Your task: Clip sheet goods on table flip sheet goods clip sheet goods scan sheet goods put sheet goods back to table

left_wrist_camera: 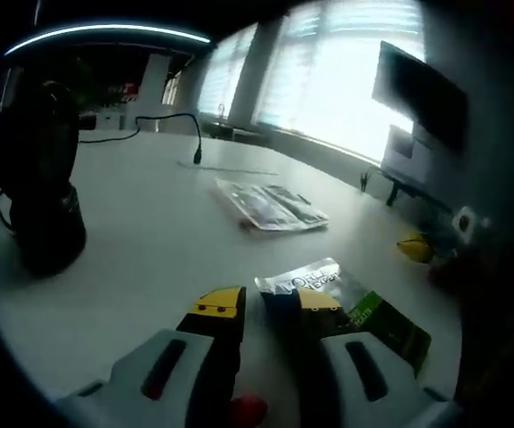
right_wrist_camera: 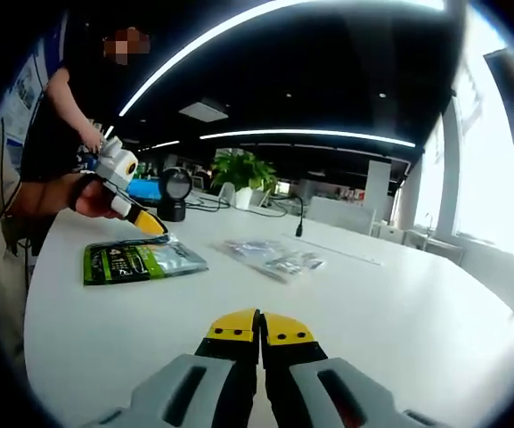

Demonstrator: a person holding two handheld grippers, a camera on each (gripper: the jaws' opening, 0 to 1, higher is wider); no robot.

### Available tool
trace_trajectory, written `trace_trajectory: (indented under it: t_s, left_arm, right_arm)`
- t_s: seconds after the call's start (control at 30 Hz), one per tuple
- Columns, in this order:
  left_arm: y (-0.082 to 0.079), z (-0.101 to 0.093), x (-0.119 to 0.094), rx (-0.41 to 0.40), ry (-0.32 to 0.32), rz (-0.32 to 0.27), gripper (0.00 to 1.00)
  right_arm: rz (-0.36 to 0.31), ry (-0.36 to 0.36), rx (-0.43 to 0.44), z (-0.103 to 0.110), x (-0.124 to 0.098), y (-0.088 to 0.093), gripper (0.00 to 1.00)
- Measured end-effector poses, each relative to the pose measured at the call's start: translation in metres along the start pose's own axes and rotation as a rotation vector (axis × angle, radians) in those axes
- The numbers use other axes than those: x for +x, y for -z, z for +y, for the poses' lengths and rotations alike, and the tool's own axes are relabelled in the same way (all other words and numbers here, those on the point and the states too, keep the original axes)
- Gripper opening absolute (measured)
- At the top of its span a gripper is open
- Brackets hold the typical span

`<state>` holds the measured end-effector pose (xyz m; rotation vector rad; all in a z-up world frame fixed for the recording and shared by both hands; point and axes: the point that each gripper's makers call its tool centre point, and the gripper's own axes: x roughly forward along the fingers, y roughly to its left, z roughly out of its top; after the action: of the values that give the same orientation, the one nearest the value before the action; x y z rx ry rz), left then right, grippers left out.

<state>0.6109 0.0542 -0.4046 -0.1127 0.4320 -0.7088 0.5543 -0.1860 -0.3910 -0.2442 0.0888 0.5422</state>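
In the left gripper view, the left gripper (left_wrist_camera: 270, 303) stands low over the white table (left_wrist_camera: 150, 241) with its yellow-tipped jaws spread apart, and the green and silver packet (left_wrist_camera: 350, 308) lies flat on the table with its near silver end under the right-hand jaw; whether that jaw touches it cannot be told. Farther out on the table lies a clear sheet packet (left_wrist_camera: 270, 207), well apart from the green one. A black fan (left_wrist_camera: 38, 178) stands at the left of the table (dark and blurred, so little detail shows), and a black cable (left_wrist_camera: 163, 125) arches behind it. A yellow object (left_wrist_camera: 414, 247) sits near the table's far right edge, below a dark monitor (left_wrist_camera: 417, 94) by the bright windows. In the right gripper view, the right gripper (right_wrist_camera: 259, 328) has its jaws pressed together with nothing between them, hovering over bare table. Across the table the left gripper, held in a person's hand (right_wrist_camera: 92, 198), points its yellow tip down at the green and silver packet's far edge. The clear sheet packet lies to the right of it, with a potted plant (right_wrist_camera: 243, 169) beyond.
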Motion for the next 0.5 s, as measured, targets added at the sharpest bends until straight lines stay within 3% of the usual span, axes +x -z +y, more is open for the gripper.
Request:
trace_trajectory:
  t_s: [0.3, 0.4, 0.5]
  left_arm:
    - [0.0078, -0.0023, 0.0104, -0.005, -0.002, 0.037, 0.10]
    - [0.0063, -0.0005, 0.0091, -0.003, -0.019, 0.032, 0.00]
    - [0.0057, -0.0008, 0.0074, -0.030, -0.025, 0.031, 0.00]
  right_arm:
    - [0.000, -0.001, 0.000, 0.0005, 0.0000, -0.0001, 0.00]
    - [-0.001, -0.002, 0.001, 0.0008, 0.0000, -0.0002, 0.00]
    - [-0.001, -0.002, 0.001, 0.0009, 0.0000, -0.0002, 0.00]
